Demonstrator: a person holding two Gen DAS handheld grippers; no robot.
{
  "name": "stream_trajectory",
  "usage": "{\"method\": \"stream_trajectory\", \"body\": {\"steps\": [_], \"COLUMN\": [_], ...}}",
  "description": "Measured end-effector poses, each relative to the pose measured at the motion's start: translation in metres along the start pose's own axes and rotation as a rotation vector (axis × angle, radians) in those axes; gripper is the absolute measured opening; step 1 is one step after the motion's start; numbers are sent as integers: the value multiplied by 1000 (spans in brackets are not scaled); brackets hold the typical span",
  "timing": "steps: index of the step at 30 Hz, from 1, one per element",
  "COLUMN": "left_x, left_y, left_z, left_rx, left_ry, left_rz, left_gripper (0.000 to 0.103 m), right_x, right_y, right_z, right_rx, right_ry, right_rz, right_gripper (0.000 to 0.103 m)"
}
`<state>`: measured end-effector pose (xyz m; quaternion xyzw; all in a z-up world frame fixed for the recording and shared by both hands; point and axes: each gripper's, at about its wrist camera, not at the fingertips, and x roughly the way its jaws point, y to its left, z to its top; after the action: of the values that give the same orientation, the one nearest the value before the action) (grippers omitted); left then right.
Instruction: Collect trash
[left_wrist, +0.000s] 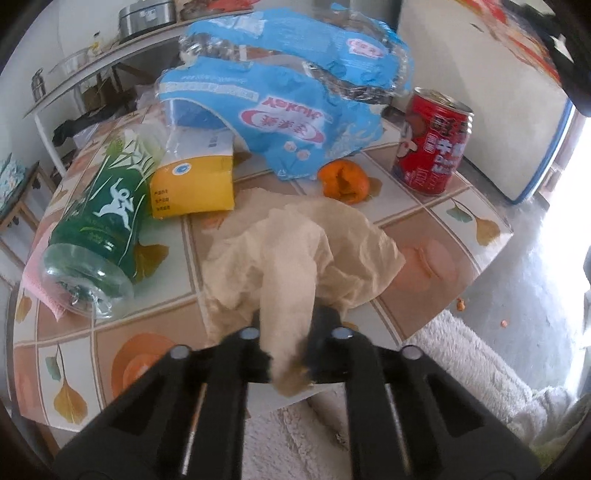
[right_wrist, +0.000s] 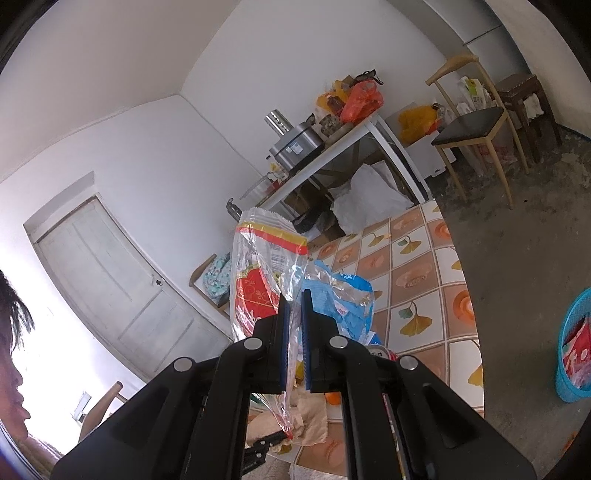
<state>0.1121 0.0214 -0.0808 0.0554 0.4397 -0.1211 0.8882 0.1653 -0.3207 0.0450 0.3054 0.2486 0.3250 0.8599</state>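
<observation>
My left gripper (left_wrist: 286, 325) is shut on a crumpled beige paper napkin (left_wrist: 295, 254) at the near edge of the tiled table (left_wrist: 458, 218). Behind it lie a green plastic bottle (left_wrist: 99, 221) on its side, a yellow and white pack (left_wrist: 195, 177), a big blue plastic wrapper (left_wrist: 288, 110), an orange peel (left_wrist: 343, 181) and an upright red can (left_wrist: 432, 142). My right gripper (right_wrist: 294, 295) is shut on a clear red-and-yellow printed plastic bag (right_wrist: 262, 280), held up above the table (right_wrist: 417, 273). The blue wrapper (right_wrist: 340, 295) shows just behind it.
A blue trash basket (right_wrist: 574, 354) stands on the floor to the right of the table, with red packaging in it. A white fluffy rug (left_wrist: 469, 354) lies under the table's near edge. A chair (right_wrist: 476, 129) and a cluttered side table (right_wrist: 332, 147) stand beyond.
</observation>
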Motion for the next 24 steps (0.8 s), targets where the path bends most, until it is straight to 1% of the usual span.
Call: {"method": "stream_trajectory", "body": {"steps": [3,7,10,13,16,20,23,24], "left_x": [-13,-38,-60,-79,-89,-88,-77,-73], "left_y": [2,-11,-27,-50,-79,-120,-159,-168], "left_z": [3,7,16,30,47,72,95,101], "left_rx": [-21,-4,33,82,139,208,249,258], "left_ry": [-35,-93,-151,-211,-253,-271,-265,-259], "left_rz": [4,20,12,-21,-76,-190,-308,-334], "left_gripper": [4,4,4,4,4,4,4,4], "right_x": [-8,-22,-38,-58,-87,-126,-162,-170], "right_y": [2,3,-2,-9,-22,-41,-59,-62], "right_z": [1,3,3,3,5,5,2,0], "right_rx": [-8,-12,-4,7,21,47,70,71], "right_ry": [-15,-48,-81,-118,-169,-231,-292,-306], "right_rz": [10,24,26,12,-25,-96,-204,-241], "right_gripper": [6,6,6,6,6,6,6,6]}}
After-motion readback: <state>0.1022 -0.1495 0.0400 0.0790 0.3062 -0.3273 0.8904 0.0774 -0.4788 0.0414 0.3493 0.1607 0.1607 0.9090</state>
